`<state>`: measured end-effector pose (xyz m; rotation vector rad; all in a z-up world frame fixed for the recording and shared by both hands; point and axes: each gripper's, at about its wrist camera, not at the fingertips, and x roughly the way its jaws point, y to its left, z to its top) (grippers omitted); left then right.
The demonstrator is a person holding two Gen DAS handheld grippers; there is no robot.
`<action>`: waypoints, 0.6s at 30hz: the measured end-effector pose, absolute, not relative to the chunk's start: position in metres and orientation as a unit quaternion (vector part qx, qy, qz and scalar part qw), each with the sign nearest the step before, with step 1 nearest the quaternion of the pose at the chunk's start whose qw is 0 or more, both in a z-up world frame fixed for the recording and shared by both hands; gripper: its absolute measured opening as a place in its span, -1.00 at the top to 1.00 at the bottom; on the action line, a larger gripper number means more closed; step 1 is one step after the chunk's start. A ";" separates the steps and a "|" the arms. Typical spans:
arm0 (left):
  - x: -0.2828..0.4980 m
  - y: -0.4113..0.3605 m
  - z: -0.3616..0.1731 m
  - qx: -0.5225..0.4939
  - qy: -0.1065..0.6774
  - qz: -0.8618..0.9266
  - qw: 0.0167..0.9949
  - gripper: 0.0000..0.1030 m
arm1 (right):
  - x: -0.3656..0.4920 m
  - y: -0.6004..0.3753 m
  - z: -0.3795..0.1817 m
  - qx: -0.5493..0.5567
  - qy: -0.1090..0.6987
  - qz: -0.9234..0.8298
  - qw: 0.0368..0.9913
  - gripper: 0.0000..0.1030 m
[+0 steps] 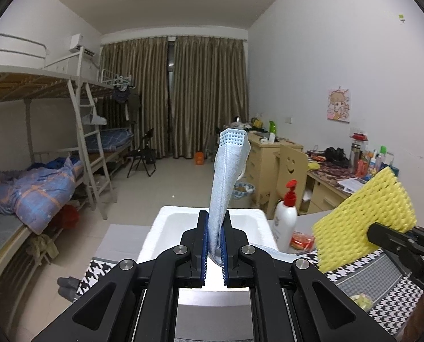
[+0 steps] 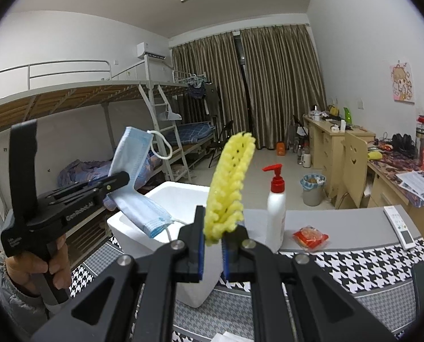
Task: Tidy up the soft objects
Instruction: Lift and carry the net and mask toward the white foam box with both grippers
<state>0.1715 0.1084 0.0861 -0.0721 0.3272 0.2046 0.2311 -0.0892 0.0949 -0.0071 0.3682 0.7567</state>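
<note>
Grippers [image 1: 214,236] [image 2: 214,240] raised above foam box [image 2: 166,196]

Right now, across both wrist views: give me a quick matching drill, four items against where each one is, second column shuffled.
Items:
1. face mask
2. yellow foam net
3. pump bottle
4. remote control

Places:
A. in the right tool
B. lying on the grey tabletop
C. in the left tool
D. standing beside the white foam box

Pairs: 1-C, 2-A, 3-D, 4-B

L wrist cam looked fwd along its fingers, close above white foam box [image 1: 183,222]. R wrist cam sat rightward, faced same way. Both shared box, pump bottle [image 2: 276,213], curtains [image 1: 194,91].
</note>
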 end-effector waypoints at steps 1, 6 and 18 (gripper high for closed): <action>0.173 0.110 0.085 -0.037 0.164 0.102 0.981 0.85 | 0.232 -0.087 0.095 -0.003 0.178 0.370 0.912 0.75; 0.181 0.118 0.082 -0.034 0.169 0.123 0.977 0.85 | 0.238 -0.074 0.095 -0.006 0.179 0.376 0.909 0.75; 0.200 0.134 0.073 -0.032 0.193 0.131 0.972 0.85 | 0.246 -0.055 0.101 -0.032 0.181 0.391 0.902 0.75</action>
